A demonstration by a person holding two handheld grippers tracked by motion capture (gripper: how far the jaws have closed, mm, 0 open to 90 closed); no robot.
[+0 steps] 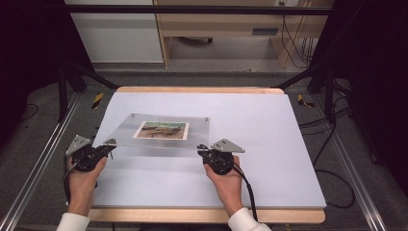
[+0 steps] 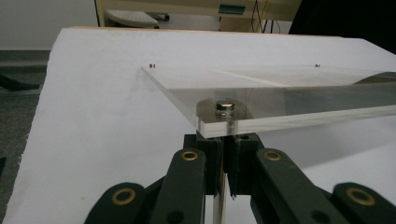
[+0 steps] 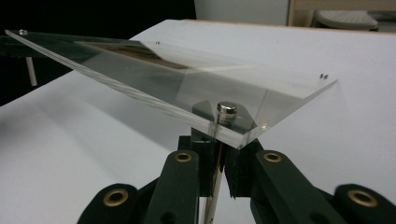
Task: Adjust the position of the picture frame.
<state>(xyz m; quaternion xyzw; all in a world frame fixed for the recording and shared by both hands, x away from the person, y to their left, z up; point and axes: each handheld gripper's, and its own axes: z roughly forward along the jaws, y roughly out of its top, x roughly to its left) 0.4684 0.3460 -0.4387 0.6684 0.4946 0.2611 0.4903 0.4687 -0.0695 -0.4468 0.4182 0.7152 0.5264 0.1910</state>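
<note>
Acrylic frame [image 1: 163,131], a clear plate with a small landscape picture [image 1: 161,130] inside it, sits over the middle of the white sheet [image 1: 269,144] that covers the wooden table [image 1: 202,90], a little toward the left edge. Its near edge is raised and its far edge lies lower, close to the sheet.

At the frame's near left corner, the left gripper [image 1: 109,145] has its jaws drawn tight together on a thin post [image 2: 219,205] that runs down from that corner; in the left gripper view the black jaws meet just under the clear plate, below a round metal stud [image 2: 224,108] seated in the corner. The person's left hand [image 1: 82,180] holds this gripper near the sheet's left edge.

At the near right corner, the right gripper [image 1: 202,150] is likewise clamped shut on a thin post [image 3: 212,196] beneath the plate, with another metal stud [image 3: 226,112] just above the jaws in the right gripper view. The right hand [image 1: 226,180] holds it toward the sheet's near edge.

Two small studs [image 1: 207,118] mark the frame's far corners.
</note>
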